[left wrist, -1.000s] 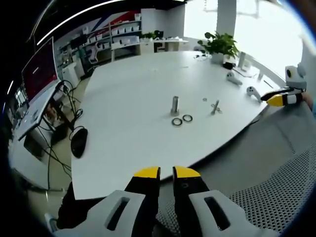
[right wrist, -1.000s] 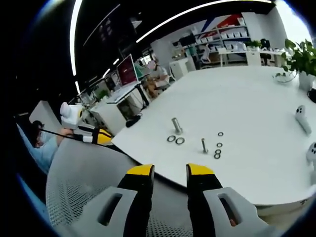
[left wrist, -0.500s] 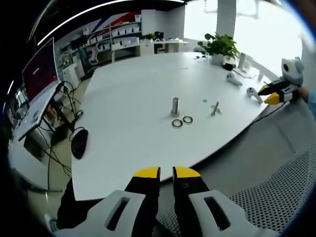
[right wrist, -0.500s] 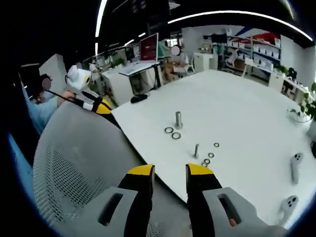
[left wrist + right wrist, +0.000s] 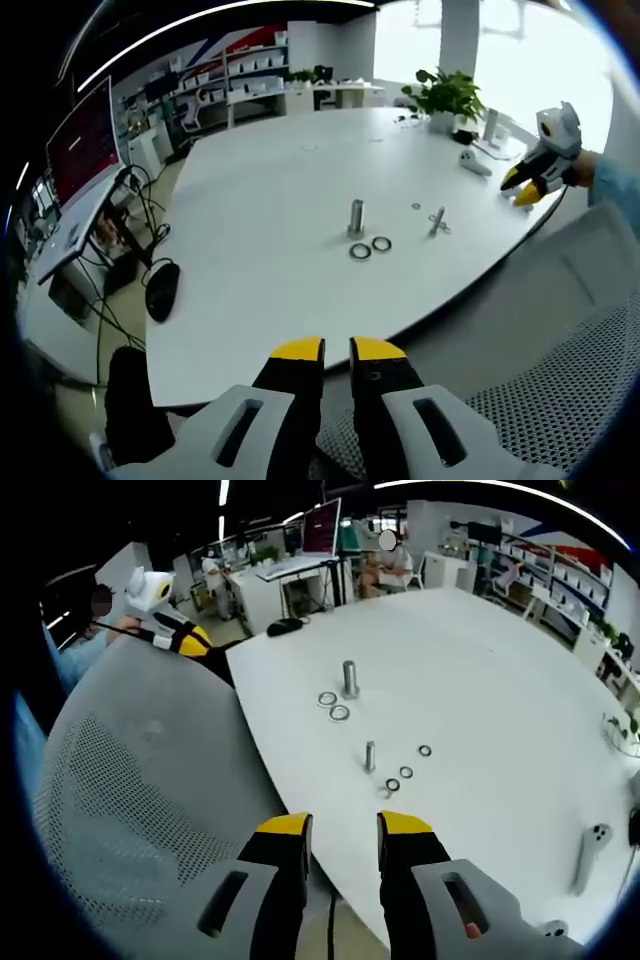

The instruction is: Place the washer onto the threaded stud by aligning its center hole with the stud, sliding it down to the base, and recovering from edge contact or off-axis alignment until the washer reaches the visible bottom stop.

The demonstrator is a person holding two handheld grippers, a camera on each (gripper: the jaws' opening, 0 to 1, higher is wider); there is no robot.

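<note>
Two grippers are held back from the table (image 5: 260,200), over a mesh chair (image 5: 130,810). The left gripper (image 5: 337,350) has its jaws close together with a narrow gap and nothing between them. The right gripper (image 5: 343,825) has its jaws parted wider, released and empty.

Changes against the earlier frames:
- In the left gripper view, the table, stud and washers keep nearly the same place. The right gripper (image 5: 528,186) has risen along the right edge from beside the table rim to above the table's far corner, with a blue sleeve (image 5: 612,185) now behind it.
- The right gripper view has swung: the table's near edge ran across the picture before and now runs steeply up the middle, and the chair back takes up more of the left. The left gripper (image 5: 183,640) has gone from mid-left to upper left.

Task parts on the table:
- Large stud (image 5: 355,216) stands upright near the table centre.
- Two large washers (image 5: 370,247) lie flat just beside its base, close together, neither on the stud.
- Small stud (image 5: 369,755) stands apart from the large one, with small washers (image 5: 407,772) scattered near it; their count is hard to tell in the left gripper view.

No containers are on the table. A potted plant (image 5: 441,93) stands at its far end, and two white controllers (image 5: 476,160) lie near the rim.
</note>
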